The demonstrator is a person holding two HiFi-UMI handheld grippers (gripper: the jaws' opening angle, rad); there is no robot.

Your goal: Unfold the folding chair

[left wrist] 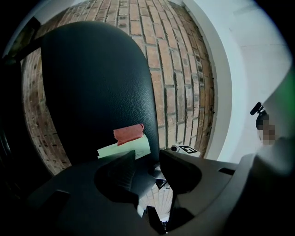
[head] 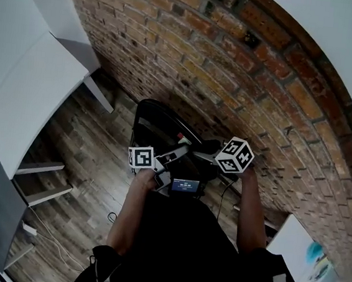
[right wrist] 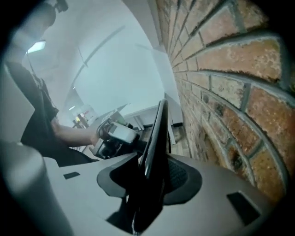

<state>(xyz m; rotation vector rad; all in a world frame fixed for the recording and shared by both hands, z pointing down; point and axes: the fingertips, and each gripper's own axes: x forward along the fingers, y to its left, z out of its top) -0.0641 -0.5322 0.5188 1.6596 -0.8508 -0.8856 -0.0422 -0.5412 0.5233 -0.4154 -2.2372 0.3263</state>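
Right tongs (right wrist: pixel 154 162): clamped on the thin edge of the folding chair (head: pixel 159 122). Left tongs (left wrist: pixel 147 159): apart, the chair's black panel edge in the gap, with green note (left wrist: pixel 126 148) and red tape (left wrist: pixel 129 133) just above. Chair: upright, flat, on wooden floor (head: pixel 93 153), near brick wall (head: pixel 233 68).

A red-brown brick wall (head: pixel 233 68) runs across the room, its mortar lines pale. Above it lies a plain white wall (head: pixel 337 35). The floor (head: pixel 93 160) is dark wood planks with a worn grain. A white table (head: pixel 25 90) stands at the left, one slanted leg (head: pixel 99 95) on the planks. A thin white cable (head: pixel 48 230) trails over the floor nearby.
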